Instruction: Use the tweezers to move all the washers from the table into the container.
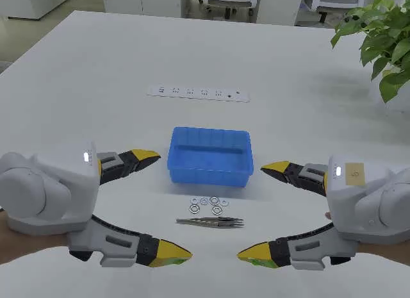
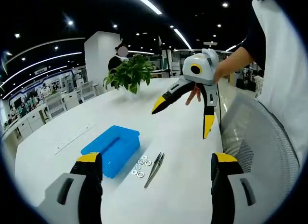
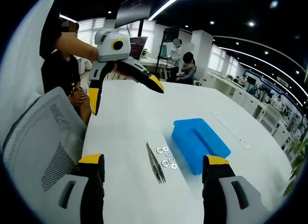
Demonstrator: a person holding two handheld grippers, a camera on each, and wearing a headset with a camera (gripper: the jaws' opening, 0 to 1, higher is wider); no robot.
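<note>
A blue plastic container (image 1: 209, 157) stands in the middle of the white table. Just in front of it lie several small metal washers (image 1: 206, 204) in a loose cluster, and the metal tweezers (image 1: 211, 222) lie flat right before them. My left gripper (image 1: 174, 204) is open to the left of the washers, and my right gripper (image 1: 251, 209) is open to their right; both hold nothing. The left gripper view looks over the container (image 2: 111, 148), washers (image 2: 141, 167) and tweezers (image 2: 155, 169) towards the right gripper (image 2: 180, 123). From the opposite side the right gripper view has the container (image 3: 199, 144), washers (image 3: 166, 156), tweezers (image 3: 154, 162) and left gripper (image 3: 126, 99).
A white power strip (image 1: 197, 93) lies behind the container. A green potted plant (image 1: 381, 35) stands at the far right of the table. A grey mesh chair (image 3: 43, 132) is at the near table edge. People sit at desks further off.
</note>
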